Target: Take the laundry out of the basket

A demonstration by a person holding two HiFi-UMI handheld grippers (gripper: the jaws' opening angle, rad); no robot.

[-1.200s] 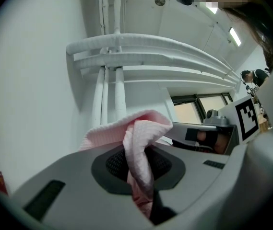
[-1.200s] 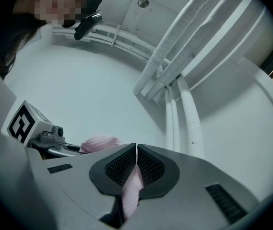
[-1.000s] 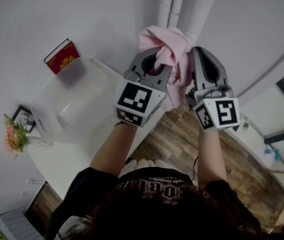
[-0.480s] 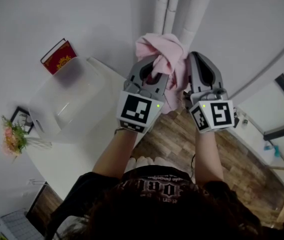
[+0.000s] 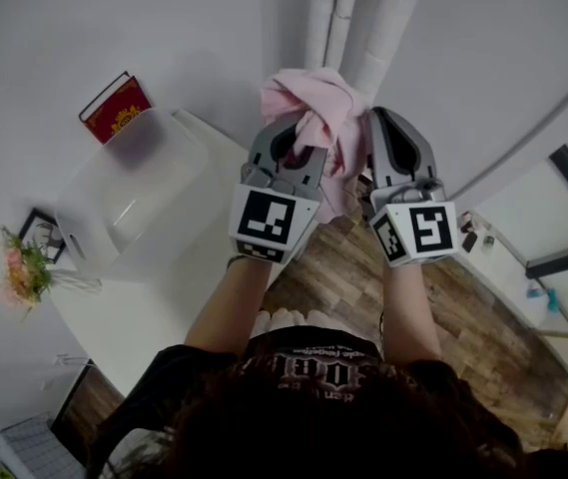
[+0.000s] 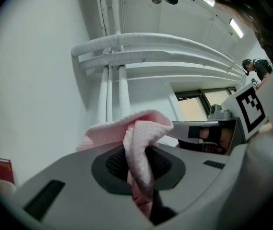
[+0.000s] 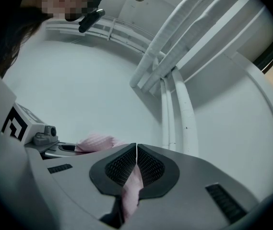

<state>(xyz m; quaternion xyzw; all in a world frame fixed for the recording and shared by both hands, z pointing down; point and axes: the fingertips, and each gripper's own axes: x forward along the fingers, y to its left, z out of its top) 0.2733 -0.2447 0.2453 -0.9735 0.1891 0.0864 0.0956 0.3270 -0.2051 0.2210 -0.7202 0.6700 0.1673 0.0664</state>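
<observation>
The main risk is the pink cloth [image 5: 313, 98] slipping out and landing in the wrong place. It hangs bunched between the two claws, out of the clear basket [image 5: 94, 203], which stands to the left on the white table [image 5: 134, 317] and looks empty. The cloth sits over the table's right edge and the wooden floor [image 5: 348, 267], so a drop here would likely land it on the floor.

The right claw [image 5: 383, 138] is the weaker hold. Its pads are pressed nearly together, and only a thin fold of the cloth [image 7: 129, 186] is pinched low between them. A tug from the other side could pull it free. The left claw [image 5: 293, 153] is clenched on a thicker roll of fabric [image 6: 138, 152], which looks more secure. Pulling the claws apart too sharply could strip the cloth from one grip.

Both forearms reach forward and up in front of the person. The claws are side by side, close together and tipped slightly above level, with their marker cubes facing back toward the head.
</observation>
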